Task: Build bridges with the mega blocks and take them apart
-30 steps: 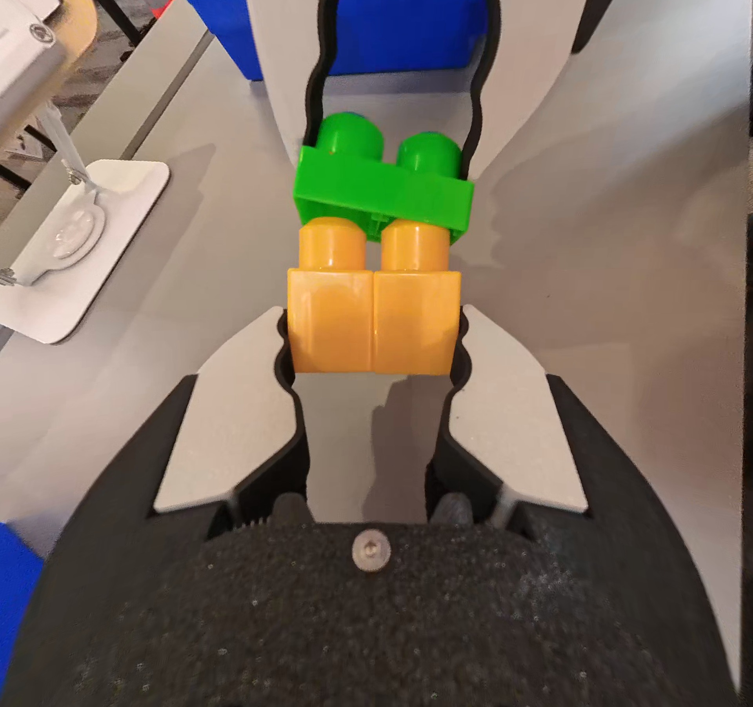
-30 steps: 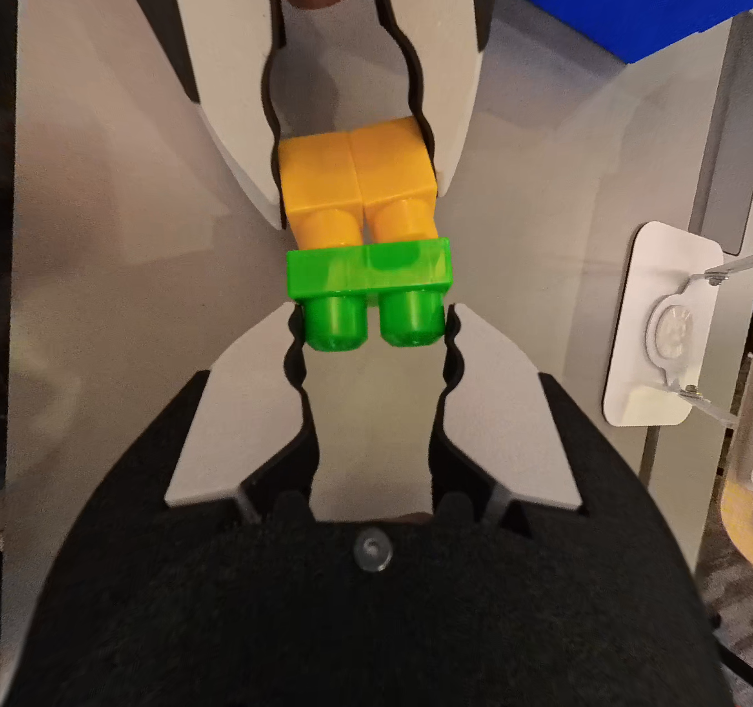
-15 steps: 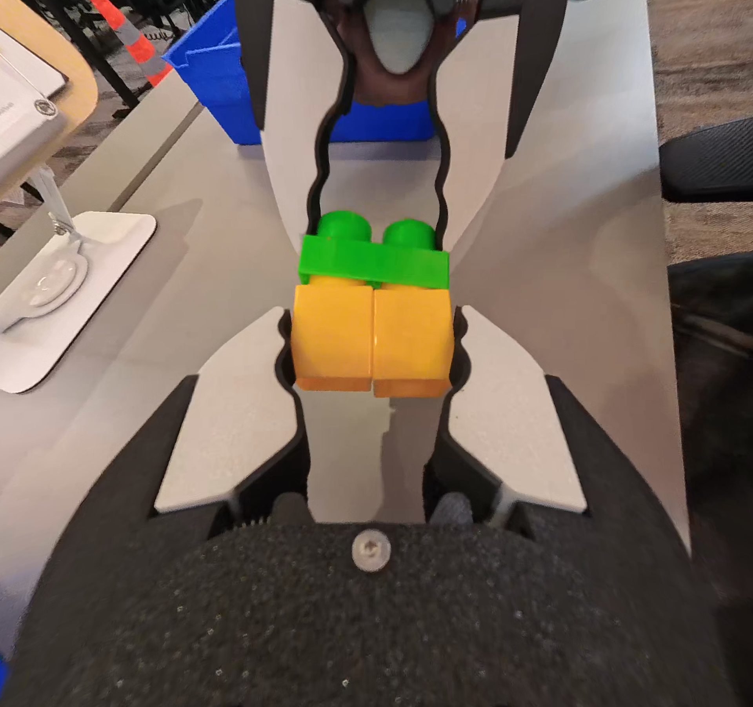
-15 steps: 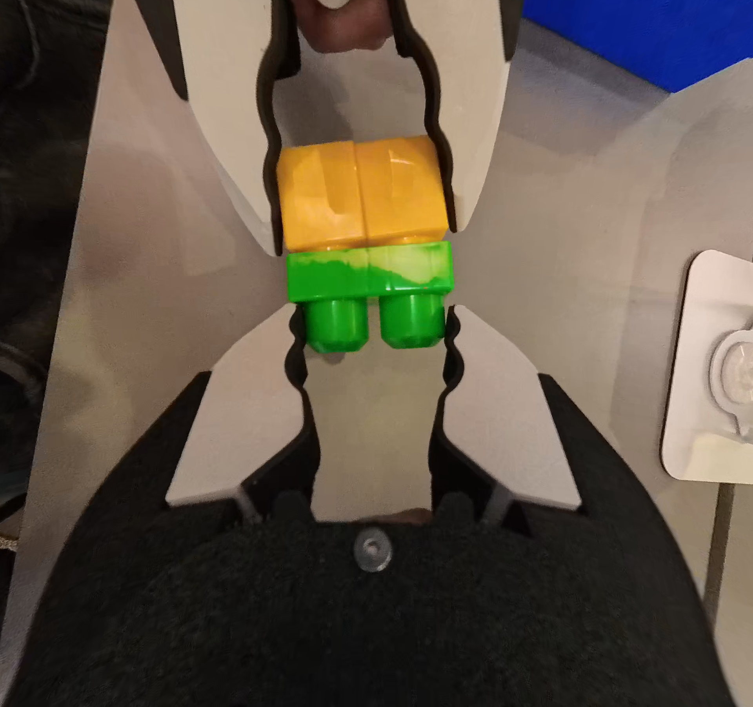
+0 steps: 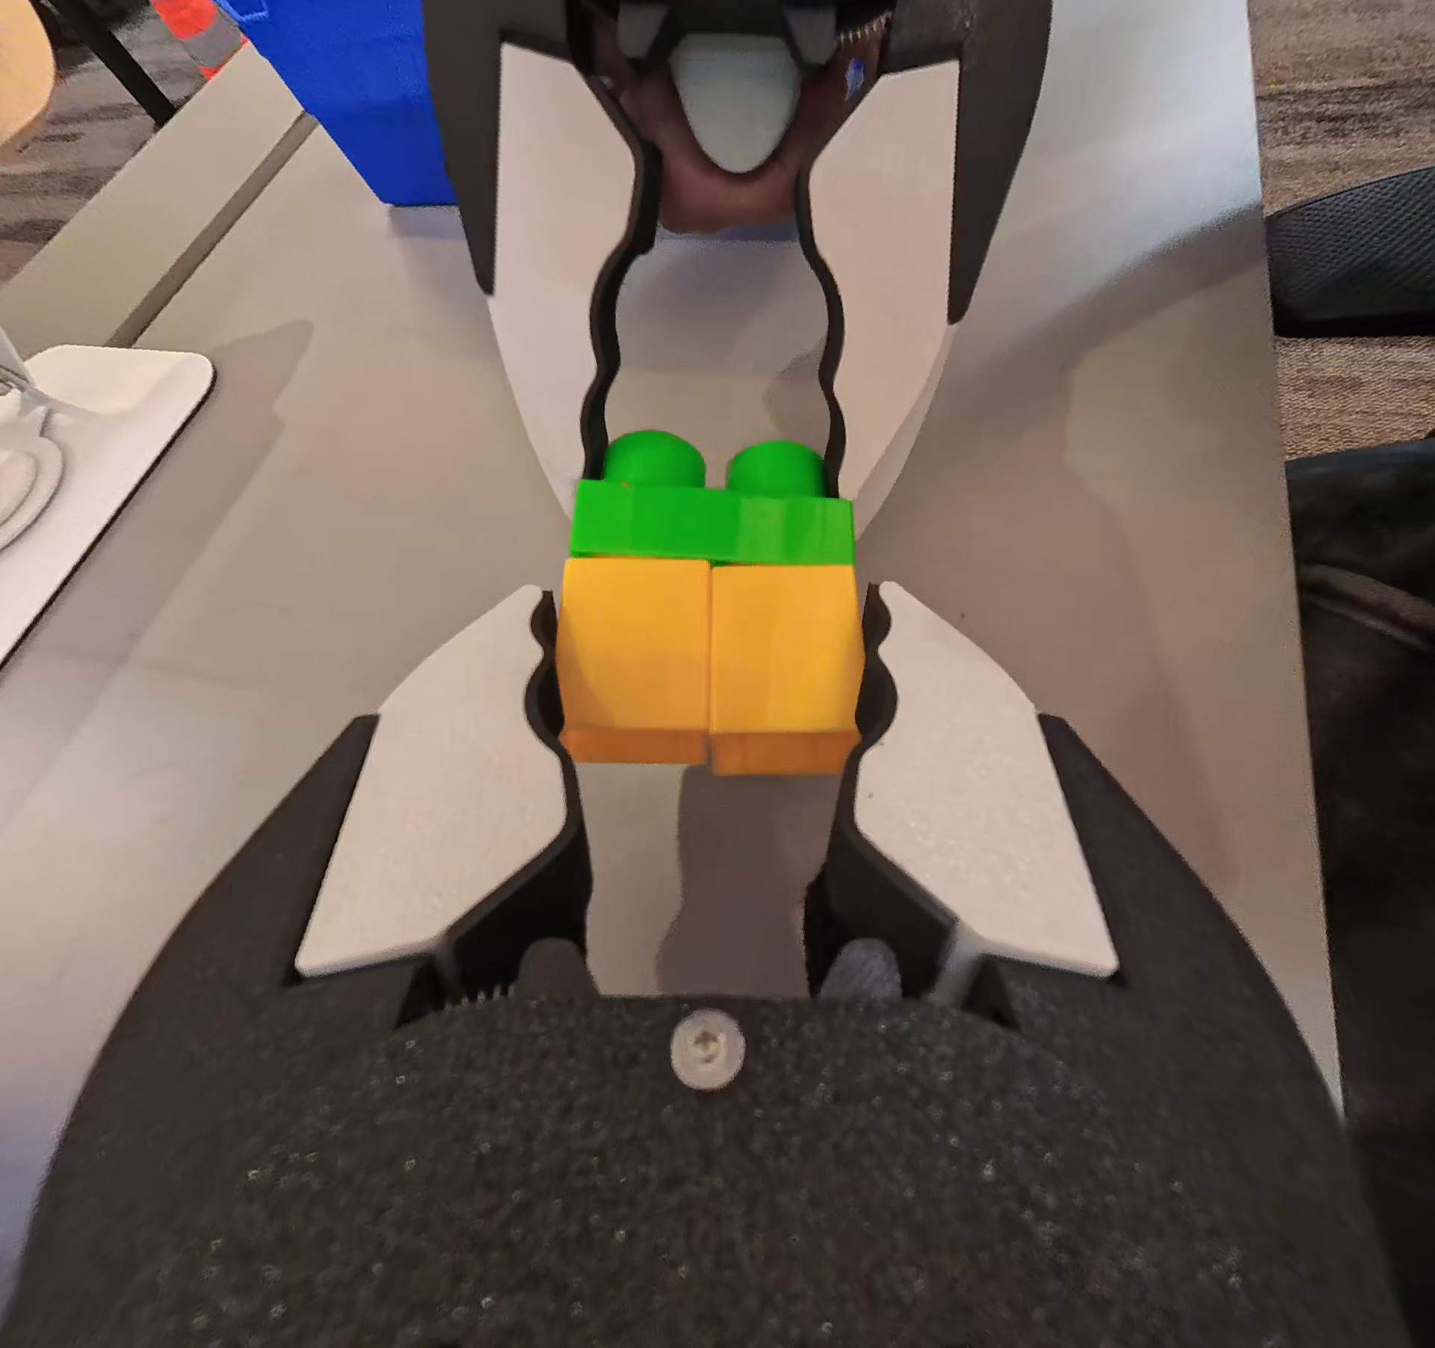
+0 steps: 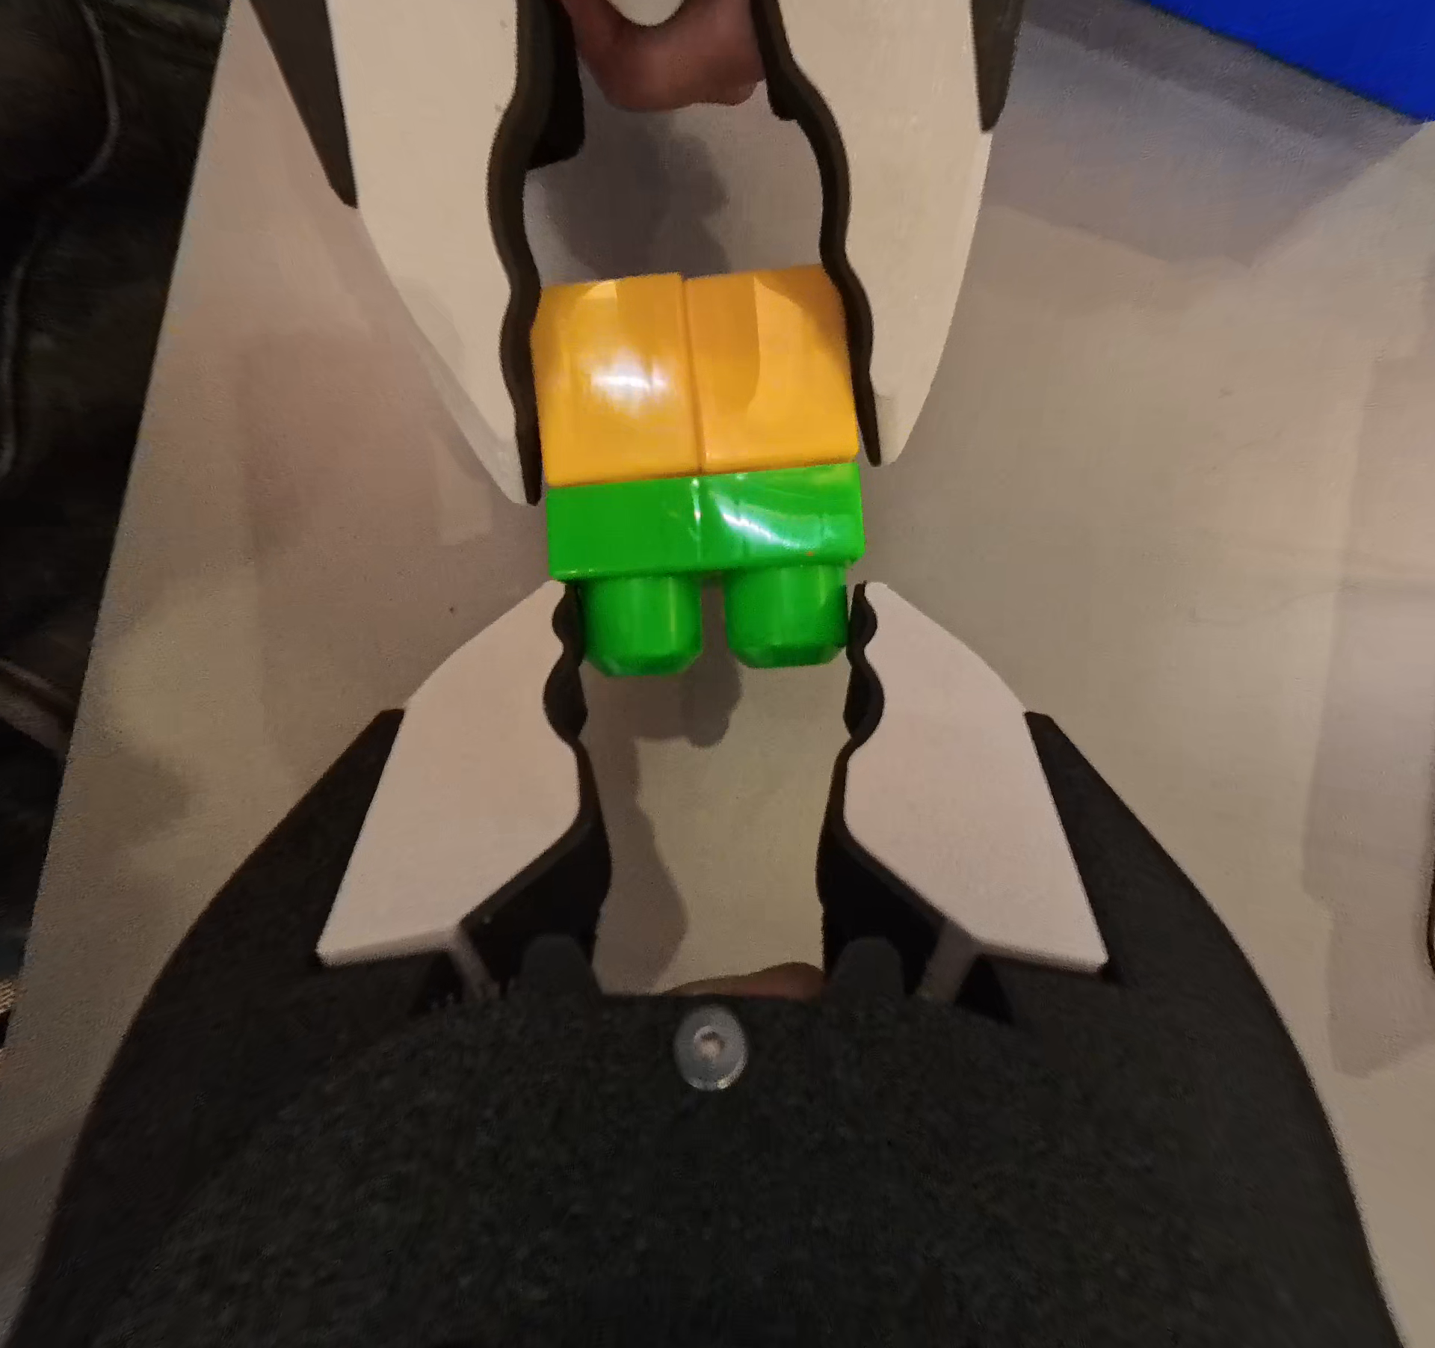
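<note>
Left wrist view alone shows blue bin [image 5: 349, 60] beyond your left gripper [image 5: 710, 658], pinching orange block [image 5: 710, 658]; right gripper [image 6: 710, 615] pinches joined green block [image 6: 703, 526] above table [image 6: 1165, 456], edge near.

Stud block [image 5: 710, 526] against plain block [image 5: 710, 662]
</note>
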The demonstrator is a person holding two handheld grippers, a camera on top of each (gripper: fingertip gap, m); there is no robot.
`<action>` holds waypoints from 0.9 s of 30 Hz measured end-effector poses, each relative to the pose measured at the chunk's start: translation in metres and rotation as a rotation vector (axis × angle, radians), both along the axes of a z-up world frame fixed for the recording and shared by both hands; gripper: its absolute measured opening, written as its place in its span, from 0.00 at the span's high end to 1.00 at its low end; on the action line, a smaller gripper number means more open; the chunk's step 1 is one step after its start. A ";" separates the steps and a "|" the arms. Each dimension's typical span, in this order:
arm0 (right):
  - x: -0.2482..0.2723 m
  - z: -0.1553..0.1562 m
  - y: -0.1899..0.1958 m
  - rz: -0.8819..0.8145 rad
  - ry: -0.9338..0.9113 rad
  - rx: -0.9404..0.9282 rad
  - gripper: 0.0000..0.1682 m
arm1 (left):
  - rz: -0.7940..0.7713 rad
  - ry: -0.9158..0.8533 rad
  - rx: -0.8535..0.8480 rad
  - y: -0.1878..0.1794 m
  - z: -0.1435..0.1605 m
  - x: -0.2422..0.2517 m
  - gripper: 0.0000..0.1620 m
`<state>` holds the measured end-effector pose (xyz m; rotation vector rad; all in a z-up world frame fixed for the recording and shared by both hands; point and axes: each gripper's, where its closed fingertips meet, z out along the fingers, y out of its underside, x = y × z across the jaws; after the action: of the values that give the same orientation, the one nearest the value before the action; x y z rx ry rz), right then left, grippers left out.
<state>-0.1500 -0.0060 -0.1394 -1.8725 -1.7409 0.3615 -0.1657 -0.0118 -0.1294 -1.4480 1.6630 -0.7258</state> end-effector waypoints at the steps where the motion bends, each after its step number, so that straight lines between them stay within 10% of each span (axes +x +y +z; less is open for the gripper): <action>1: 0.000 0.000 0.000 0.002 0.008 -0.001 0.61 | 0.000 -0.001 -0.003 0.000 -0.001 0.001 0.54; 11: 0.002 0.035 -0.006 -0.013 0.251 -0.042 0.62 | 0.004 -0.065 0.082 -0.004 0.027 0.000 0.54; 18: -0.009 0.069 -0.012 -0.288 0.989 -0.704 0.52 | 0.003 -0.094 0.244 -0.010 0.059 -0.009 0.54; 27: -0.026 0.050 -0.006 -0.410 1.158 -0.812 0.79 | 0.002 -0.047 0.253 -0.006 0.033 -0.007 0.54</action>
<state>-0.1758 -0.0120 -0.0892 -1.7630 -0.4069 1.7299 -0.1727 -0.0177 -0.0965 -1.2447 1.6515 -0.5222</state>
